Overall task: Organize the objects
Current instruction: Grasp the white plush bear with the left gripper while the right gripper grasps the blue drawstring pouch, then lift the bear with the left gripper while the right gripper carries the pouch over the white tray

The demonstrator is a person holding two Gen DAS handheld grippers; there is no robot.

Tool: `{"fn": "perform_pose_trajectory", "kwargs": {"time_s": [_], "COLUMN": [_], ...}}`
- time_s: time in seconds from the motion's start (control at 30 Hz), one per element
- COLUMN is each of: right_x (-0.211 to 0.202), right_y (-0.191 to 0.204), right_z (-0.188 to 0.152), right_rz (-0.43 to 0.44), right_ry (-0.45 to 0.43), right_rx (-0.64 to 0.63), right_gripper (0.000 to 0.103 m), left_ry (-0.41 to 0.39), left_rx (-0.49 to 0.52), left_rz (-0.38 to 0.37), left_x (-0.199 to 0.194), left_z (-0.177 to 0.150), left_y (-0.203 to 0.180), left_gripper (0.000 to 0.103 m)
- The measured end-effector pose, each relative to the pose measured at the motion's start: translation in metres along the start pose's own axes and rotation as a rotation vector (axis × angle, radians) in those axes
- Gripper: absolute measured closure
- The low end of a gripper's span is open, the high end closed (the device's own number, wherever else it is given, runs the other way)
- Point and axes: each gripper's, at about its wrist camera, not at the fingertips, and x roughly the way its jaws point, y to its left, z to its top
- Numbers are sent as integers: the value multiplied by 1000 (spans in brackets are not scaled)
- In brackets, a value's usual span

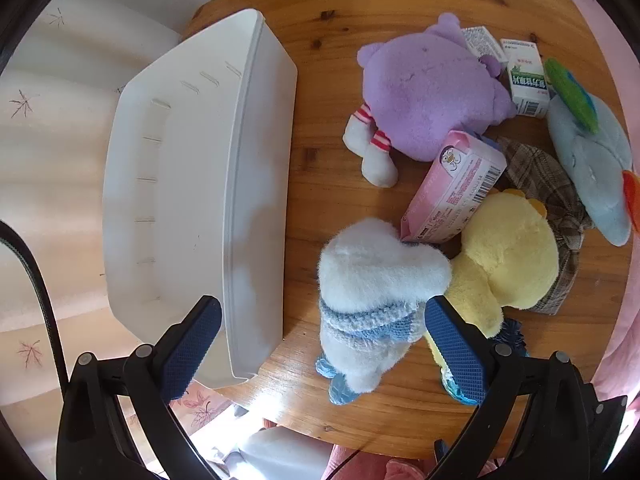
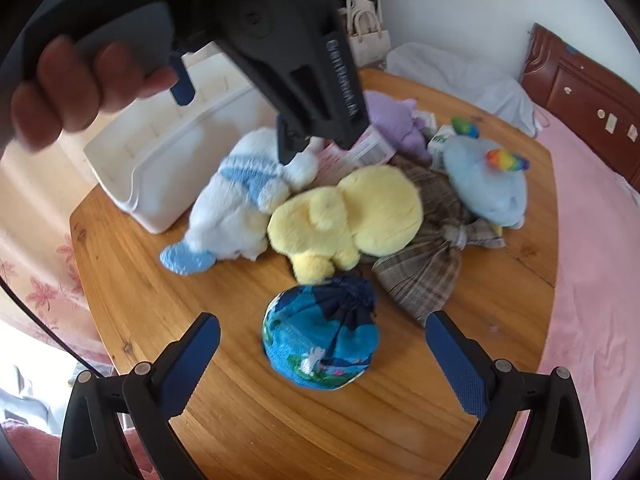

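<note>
A white plush with a blue scarf (image 1: 372,284) lies on the round wooden table (image 1: 332,184), next to the empty white plastic bin (image 1: 192,184). My left gripper (image 1: 320,344) is open and hovers above the plush, its right finger by the plush's side and its left finger over the bin's rim. In the right wrist view the plush (image 2: 240,196) lies beside a yellow plush (image 2: 348,216). My right gripper (image 2: 320,356) is open and empty over a blue patterned pouch (image 2: 320,340).
A purple plush (image 1: 432,88), pink packet (image 1: 456,188), green-and-white box (image 1: 528,80), light blue plush (image 1: 592,160) and plaid cloth (image 1: 556,200) crowd the table's right side. A pink bed (image 2: 592,260) lies beyond the table. The left gripper's body (image 2: 280,40) fills the right view's top.
</note>
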Motion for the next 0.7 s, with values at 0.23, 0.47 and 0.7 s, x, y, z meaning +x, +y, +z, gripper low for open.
{"fn": "perform_pose_trajectory", "kwargs": {"time_s": [0.23, 0.47, 0.7], "right_x": [15, 26, 30], "right_y": [10, 7, 3], "right_z": [-14, -18, -22], "right_rz": [10, 6, -15], "right_ry": [16, 22, 24], "right_rx": [-50, -47, -41], "right_gripper": [3, 7, 14], "left_ry": [53, 80, 116], "left_rx": [17, 27, 15], "left_rz": [25, 29, 48], "left_x": [16, 22, 39], "left_z": [3, 2, 8], "left_y": [-9, -16, -19], "left_gripper": [3, 3, 11]}}
